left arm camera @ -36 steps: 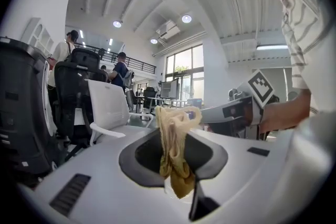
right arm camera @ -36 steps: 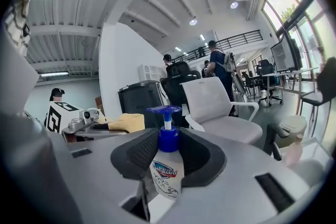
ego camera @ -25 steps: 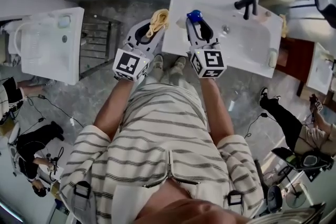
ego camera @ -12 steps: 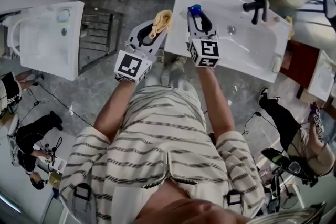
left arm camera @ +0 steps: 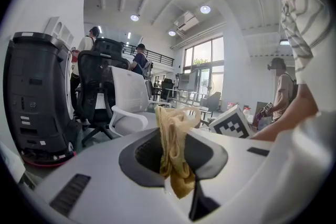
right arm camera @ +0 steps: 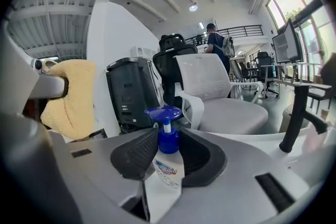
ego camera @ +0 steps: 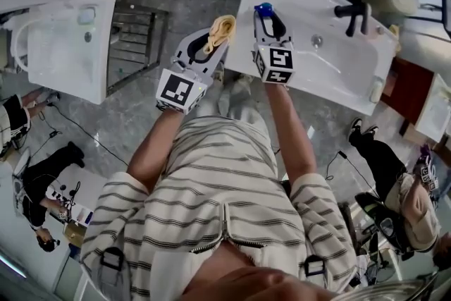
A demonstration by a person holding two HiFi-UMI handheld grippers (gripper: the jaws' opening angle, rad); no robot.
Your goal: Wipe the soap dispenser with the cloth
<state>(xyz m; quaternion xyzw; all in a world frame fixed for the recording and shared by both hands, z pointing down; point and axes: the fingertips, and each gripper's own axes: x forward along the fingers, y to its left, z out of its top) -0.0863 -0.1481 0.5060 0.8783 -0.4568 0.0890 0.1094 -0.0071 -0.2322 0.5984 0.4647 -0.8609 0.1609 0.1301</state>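
In the right gripper view, your right gripper (right arm camera: 167, 136) hides the dispenser's (right arm camera: 166, 168) base and sides; its label is too blurred to read. In head view, only its pump shows.

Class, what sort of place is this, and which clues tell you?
Probably an open office or lab workspace set up with bathroom fixtures: a white washbasin with a black faucet, a white office chair, and tall windows.

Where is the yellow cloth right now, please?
Head view: the cloth is clamped in the left gripper, just left of the soap dispenser in the right gripper.
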